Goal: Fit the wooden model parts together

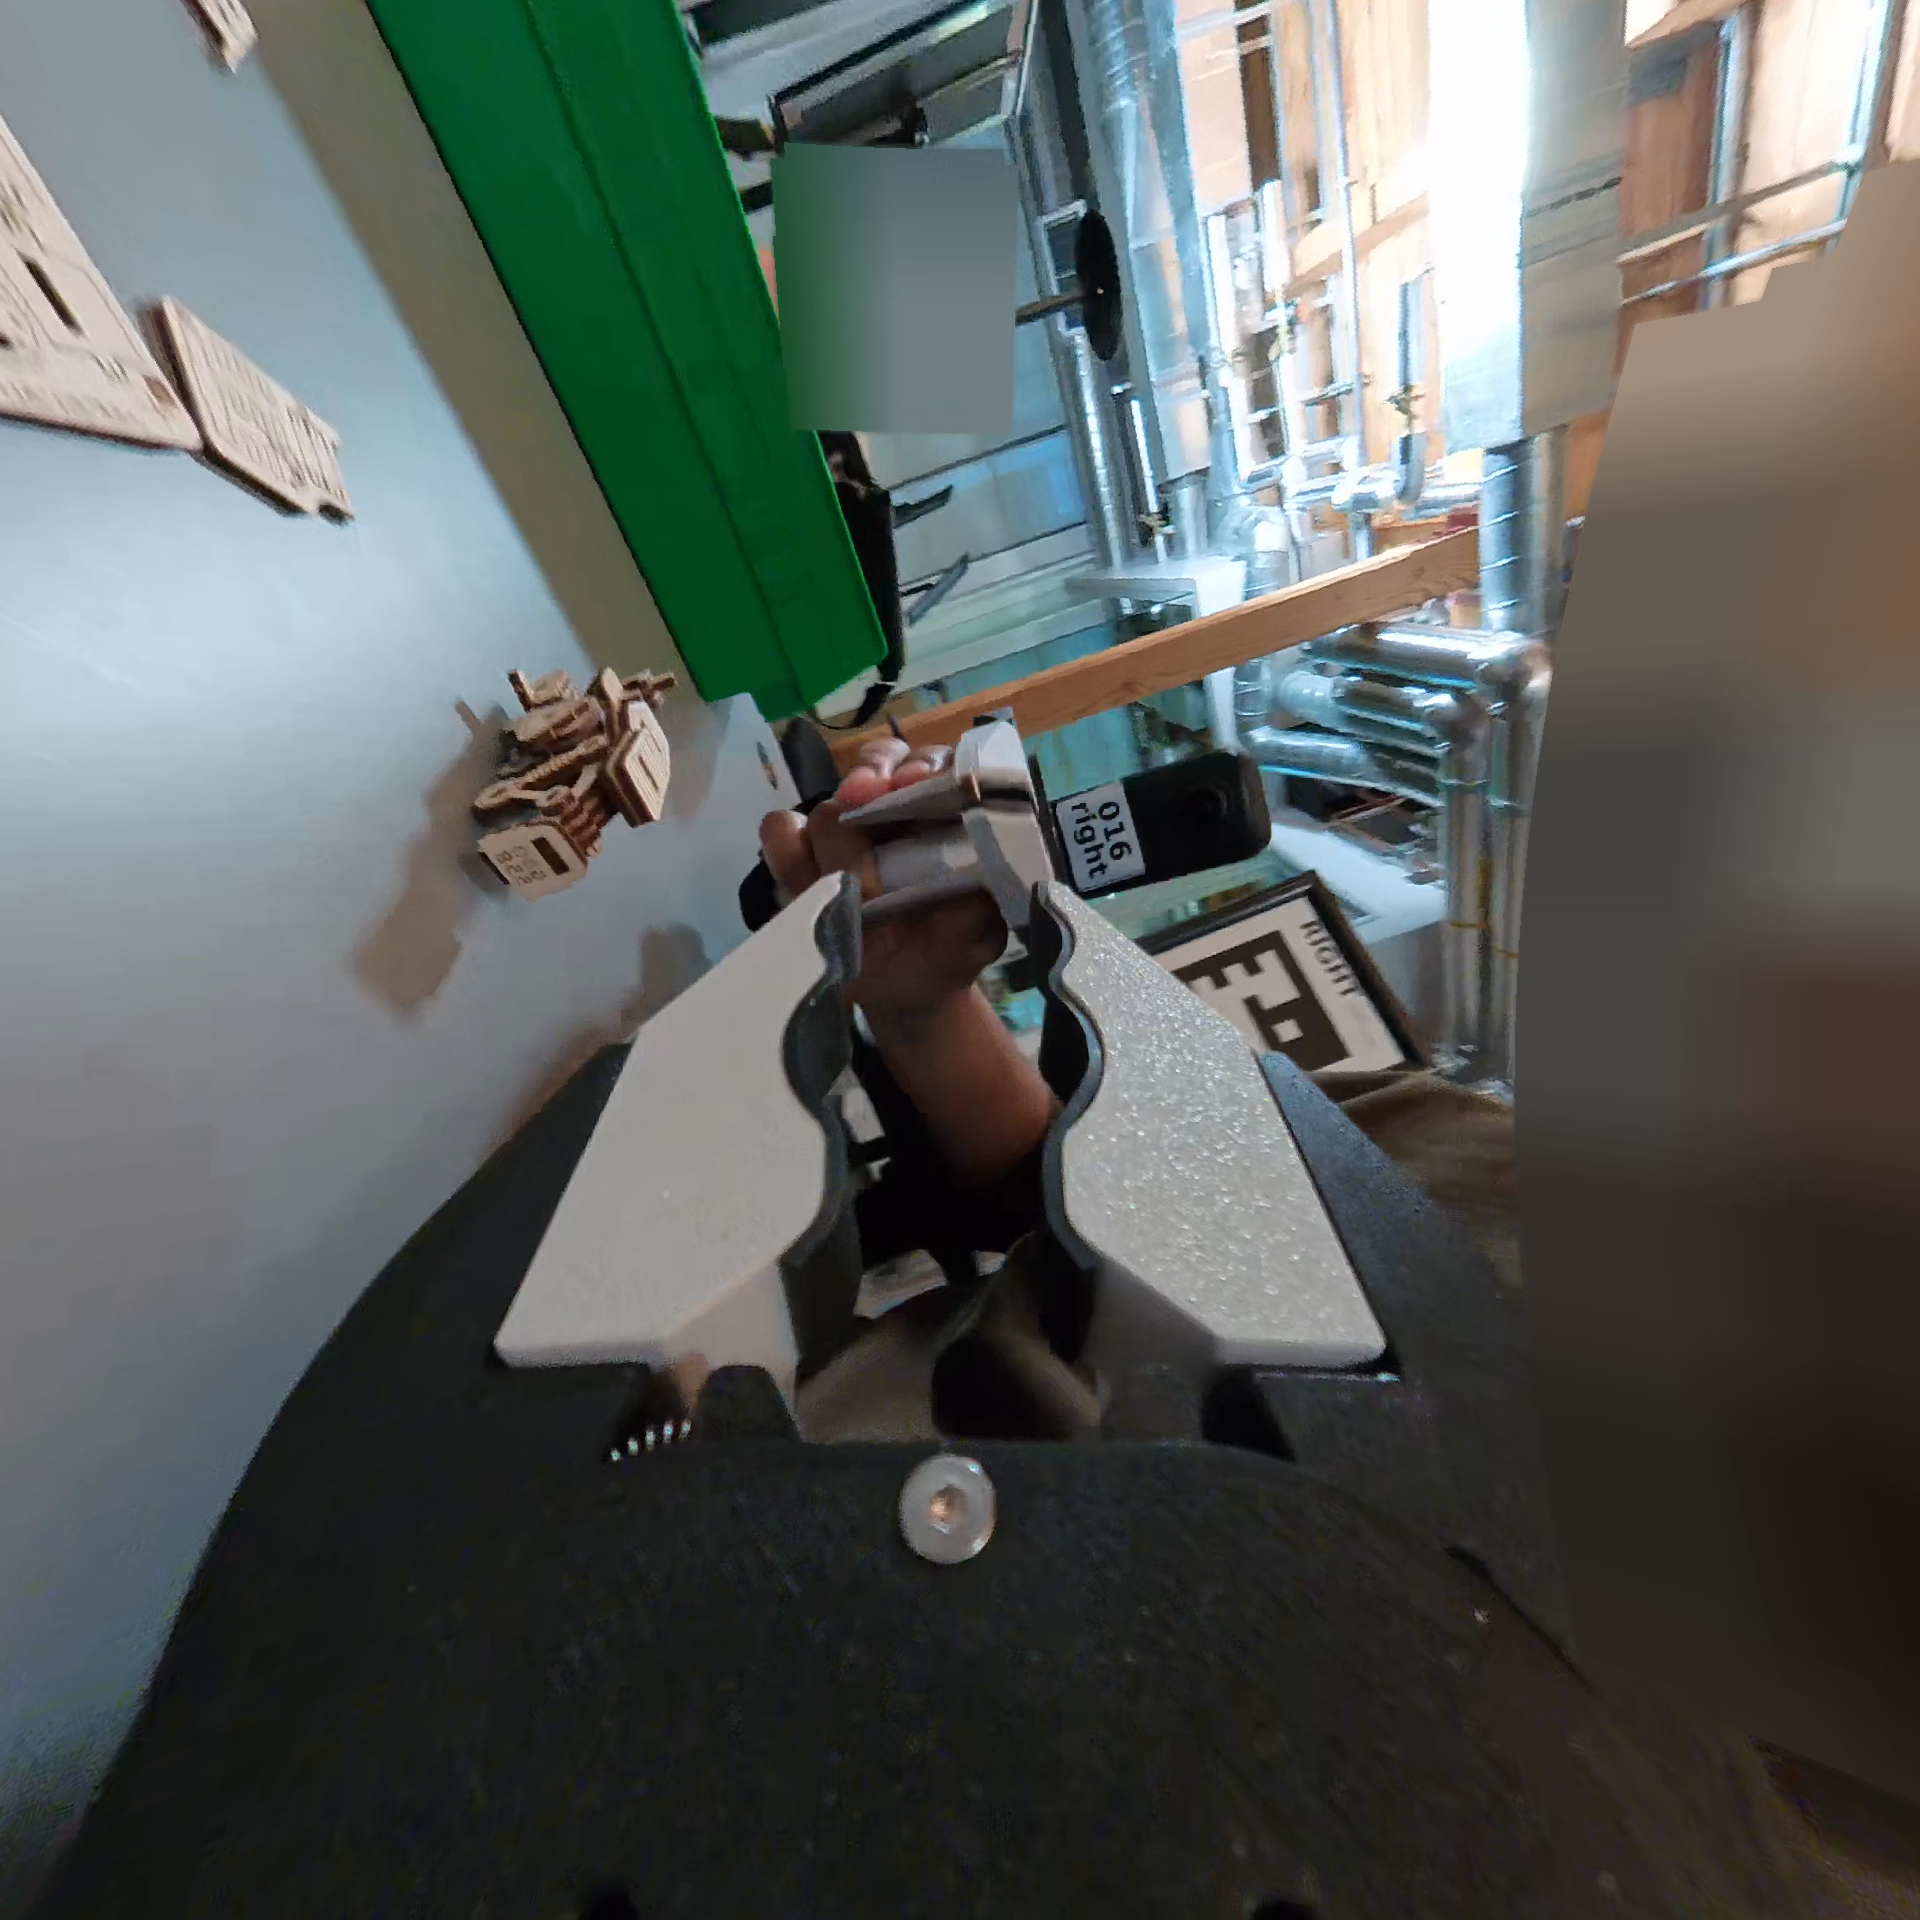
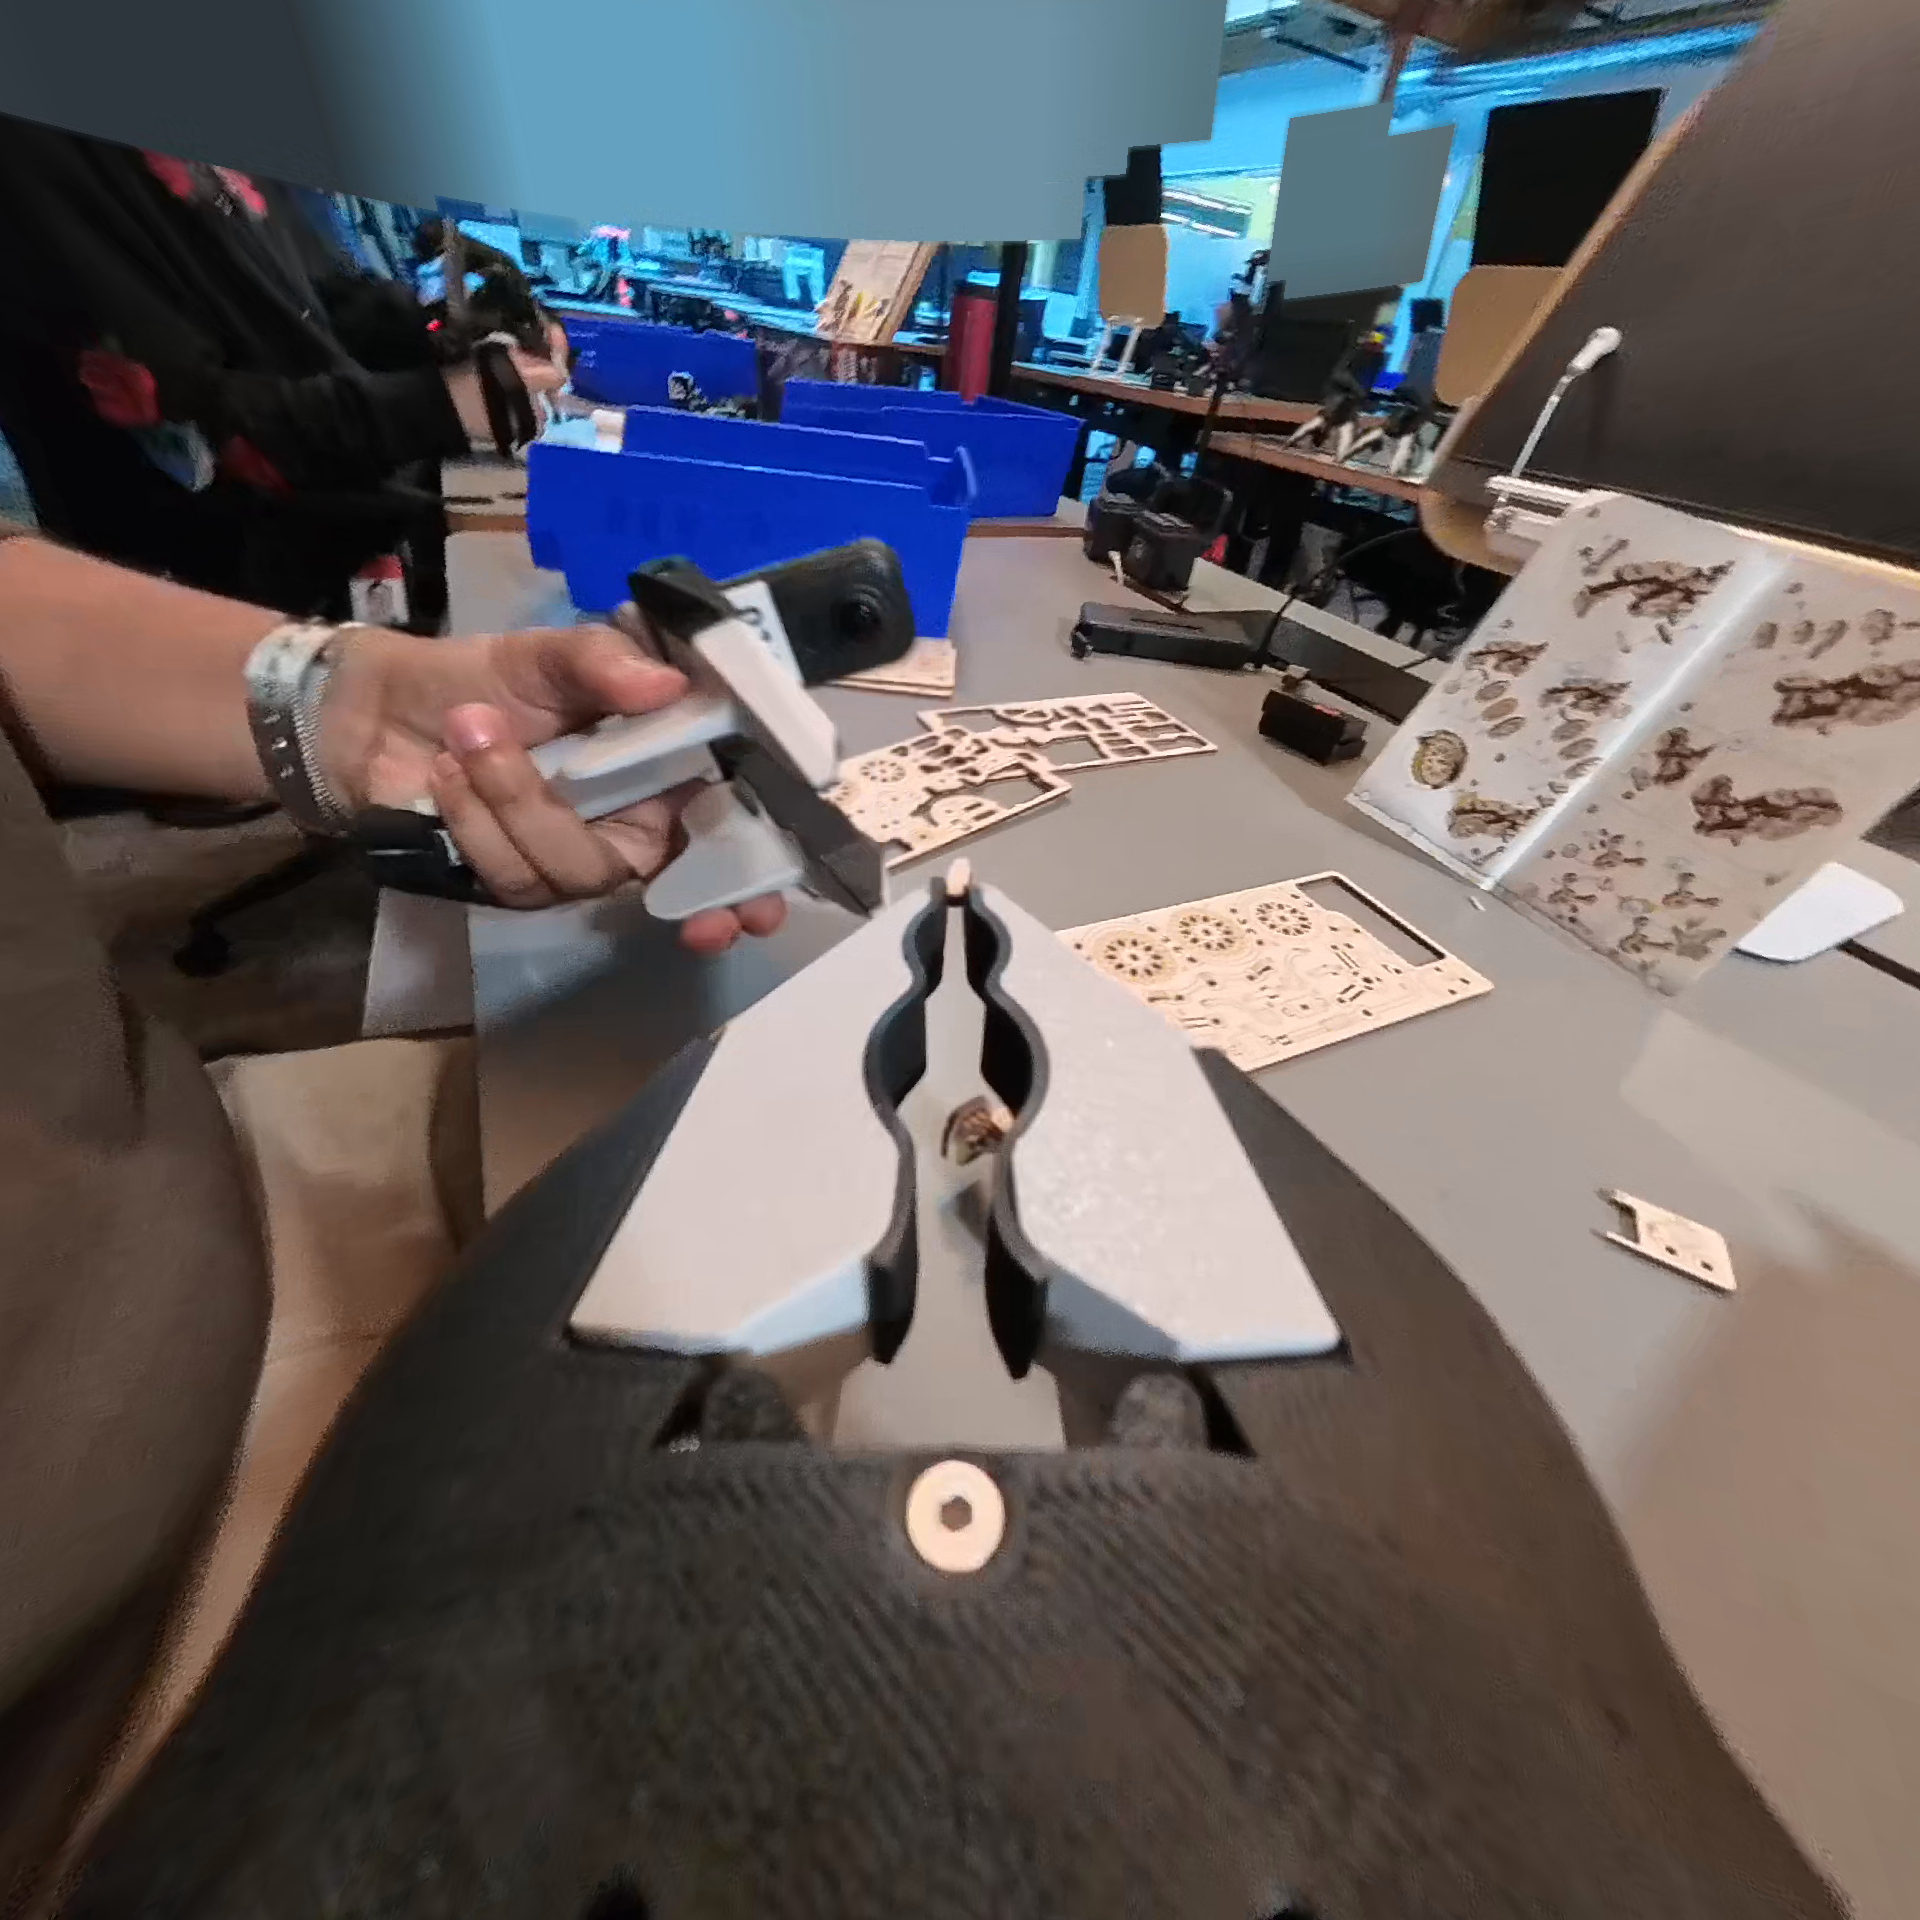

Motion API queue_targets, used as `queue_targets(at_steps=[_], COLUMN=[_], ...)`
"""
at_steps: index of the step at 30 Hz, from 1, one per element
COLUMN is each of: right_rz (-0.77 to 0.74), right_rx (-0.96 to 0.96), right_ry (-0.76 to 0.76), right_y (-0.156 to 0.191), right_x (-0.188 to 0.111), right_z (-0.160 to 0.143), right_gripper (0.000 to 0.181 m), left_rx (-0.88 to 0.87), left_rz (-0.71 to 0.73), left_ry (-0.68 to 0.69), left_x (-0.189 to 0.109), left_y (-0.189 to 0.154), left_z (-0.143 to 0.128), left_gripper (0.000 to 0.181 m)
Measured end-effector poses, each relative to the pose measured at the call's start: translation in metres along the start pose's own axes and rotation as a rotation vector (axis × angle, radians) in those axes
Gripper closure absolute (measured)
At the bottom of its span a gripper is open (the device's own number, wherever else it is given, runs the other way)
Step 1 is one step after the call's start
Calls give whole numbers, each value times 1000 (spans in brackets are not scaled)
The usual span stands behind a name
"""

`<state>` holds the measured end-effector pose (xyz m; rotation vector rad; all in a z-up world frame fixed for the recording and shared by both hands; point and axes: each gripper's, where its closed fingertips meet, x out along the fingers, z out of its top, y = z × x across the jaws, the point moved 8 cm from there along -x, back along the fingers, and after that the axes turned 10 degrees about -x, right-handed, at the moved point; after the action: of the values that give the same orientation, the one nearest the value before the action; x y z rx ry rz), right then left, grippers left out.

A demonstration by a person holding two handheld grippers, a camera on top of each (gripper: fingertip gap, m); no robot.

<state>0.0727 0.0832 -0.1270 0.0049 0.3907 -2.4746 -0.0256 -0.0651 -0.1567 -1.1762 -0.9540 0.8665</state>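
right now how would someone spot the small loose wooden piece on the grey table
Start from the grey table in the right wrist view. Right of the right gripper lies the small flat rectangular wooden piece, alone. Unlike the large laser-cut wooden sheets farther back, it is single and notched.

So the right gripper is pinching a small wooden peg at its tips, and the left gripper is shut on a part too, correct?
Not quite. The right gripper does pinch a small wooden peg, but the left gripper is open and empty; the left wrist view shows a clear gap between its fingers.
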Motion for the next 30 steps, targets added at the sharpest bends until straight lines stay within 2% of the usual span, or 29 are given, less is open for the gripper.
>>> queue_targets(at_steps=[8,14,20,23,26,30], right_rz=[-77,-92,-74,-70,-100,-177], right_rx=[-25,-45,-61,-68,-35,2], right_ry=[57,43,10,2,5,17], right_y=[-15,-19,-24,-31,-38,-40], right_x=[11,18,18,20,20,7], right_z=[-7,-2,2,4,6,13], right_gripper=[180,180,181,181,180,181], left_rx=[344,393,561,592,592,624], left_rz=[280,375,645,725,721,692], left_ry=[-116,-290,-458,-523,-527,-426], left_x=[-37,-69,-113,-133,-137,-114], left_y=[-10,-15,-17,-18,-17,-14], left_z=[16,31,34,30,21,7], left_gripper=[148,148,144,144,144,143])
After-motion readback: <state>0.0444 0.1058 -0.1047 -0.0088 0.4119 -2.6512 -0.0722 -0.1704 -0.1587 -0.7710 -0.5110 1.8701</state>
